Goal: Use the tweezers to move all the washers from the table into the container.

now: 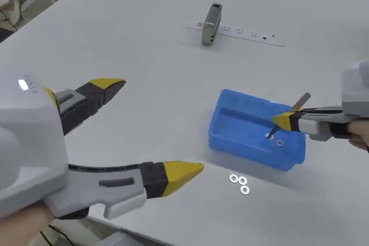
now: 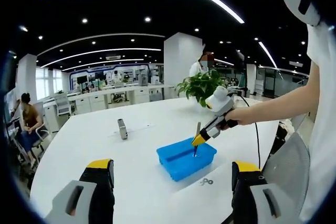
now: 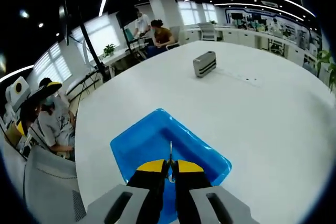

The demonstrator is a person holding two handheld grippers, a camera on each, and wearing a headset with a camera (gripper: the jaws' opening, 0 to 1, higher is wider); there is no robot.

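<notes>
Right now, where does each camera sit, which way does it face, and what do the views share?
Head view: on the person's head, facing forward and down at the table; both the left gripper and right gripper show.
Left gripper view: behind its spread jaws, facing across at the blue container and the person's arm.
Right gripper view: behind its closed jaws, facing down into the container, holding tweezers.
Shared: container in all three.

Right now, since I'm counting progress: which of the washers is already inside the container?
The lone washer on the blue container floor, just below the tweezers tip. The other three washers lie clustered on the white table outside it.
</notes>
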